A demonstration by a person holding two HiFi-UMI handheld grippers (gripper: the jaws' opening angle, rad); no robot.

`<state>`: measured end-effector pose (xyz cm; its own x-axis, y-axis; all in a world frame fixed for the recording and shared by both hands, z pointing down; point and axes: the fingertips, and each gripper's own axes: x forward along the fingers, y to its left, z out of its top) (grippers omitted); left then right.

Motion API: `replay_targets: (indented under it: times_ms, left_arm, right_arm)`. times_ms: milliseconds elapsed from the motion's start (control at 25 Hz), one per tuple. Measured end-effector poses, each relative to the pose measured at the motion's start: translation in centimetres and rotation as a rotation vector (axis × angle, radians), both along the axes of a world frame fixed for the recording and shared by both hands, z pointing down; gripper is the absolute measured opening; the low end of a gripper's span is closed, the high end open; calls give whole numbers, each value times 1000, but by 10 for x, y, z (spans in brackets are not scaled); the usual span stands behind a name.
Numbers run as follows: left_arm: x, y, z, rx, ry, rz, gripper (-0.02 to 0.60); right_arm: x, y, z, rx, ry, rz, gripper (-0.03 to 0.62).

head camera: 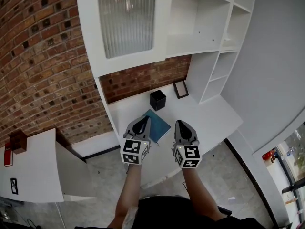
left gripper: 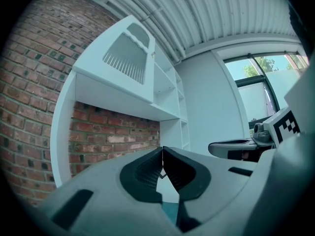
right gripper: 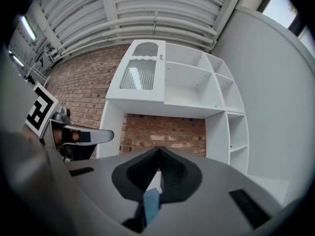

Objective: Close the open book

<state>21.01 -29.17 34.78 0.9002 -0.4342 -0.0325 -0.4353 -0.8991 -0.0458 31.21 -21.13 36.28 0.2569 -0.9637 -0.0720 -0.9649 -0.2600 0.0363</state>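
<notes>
Head view: the teal book [head camera: 159, 125] lies flat near the desk's [head camera: 209, 116] front edge and seems already shut, so the left gripper [head camera: 142, 123] and right gripper [head camera: 183, 127] hover level at either side, apparently clear of it. Left gripper view: jaws pressed together, empty. Right gripper view: jaws likewise closed on nothing. No writing is readable, only the square markers on the cubes.

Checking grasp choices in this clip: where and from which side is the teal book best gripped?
Likely its near corner, coming low from the person's side: the teal book lies flat on the desk, and that corner points out between the left claw and right claw, clear of the black box.
</notes>
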Motion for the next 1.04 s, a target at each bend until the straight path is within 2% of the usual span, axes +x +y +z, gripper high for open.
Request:
replay_targets:
  times_ms: [1040]
  left_arm:
    - [-1, 1, 7, 3, -35, -23, 11]
  right_arm:
    - [0, 0, 5, -6, -36, -27, -2]
